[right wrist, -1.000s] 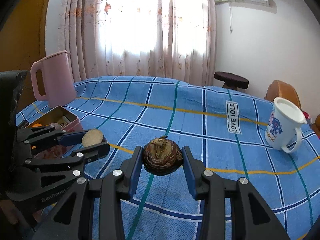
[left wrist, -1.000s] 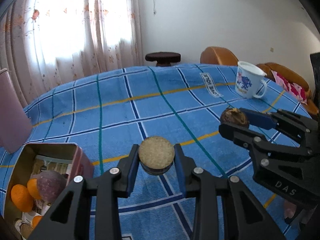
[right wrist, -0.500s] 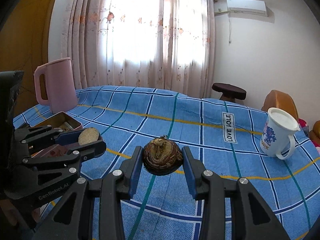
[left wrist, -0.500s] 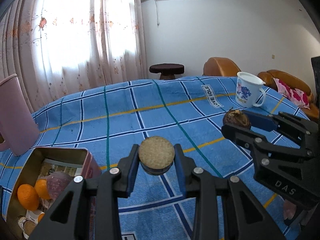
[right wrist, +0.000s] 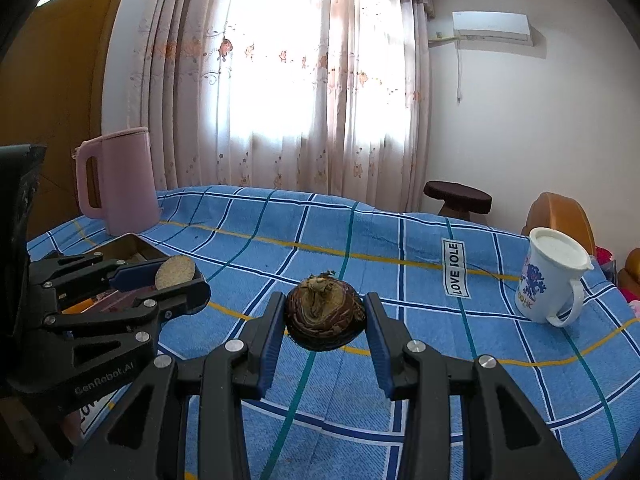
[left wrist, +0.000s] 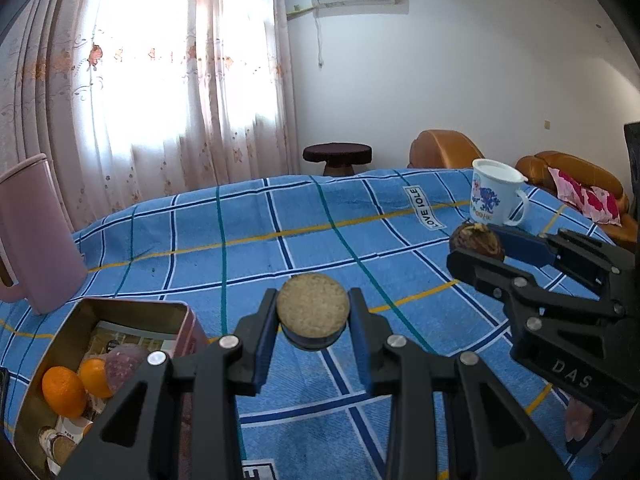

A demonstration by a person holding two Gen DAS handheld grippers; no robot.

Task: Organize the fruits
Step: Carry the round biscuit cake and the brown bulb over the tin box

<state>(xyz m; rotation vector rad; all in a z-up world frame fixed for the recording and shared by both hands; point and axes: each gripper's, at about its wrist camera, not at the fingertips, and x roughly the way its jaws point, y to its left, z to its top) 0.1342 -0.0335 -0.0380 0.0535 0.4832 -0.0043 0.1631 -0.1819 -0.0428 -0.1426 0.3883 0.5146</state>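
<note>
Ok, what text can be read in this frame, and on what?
"LOVE IOLE": white label on the tablecloth.
"DAS": right gripper, seen from the left wrist.
"GenRobot.AI": left gripper, seen from the right wrist.
Mug: blue print near its base, partly hidden and not readable.
Tin: printed paper inside, too blurred to read.

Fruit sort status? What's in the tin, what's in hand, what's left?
Done: two oranges and a purplish fruit lie in the tin. In hand: left gripper is shut on a tan round fruit; right gripper is shut on a dark brown fruit. Left: both still need placing; no loose fruit shows on the tablecloth.
</note>
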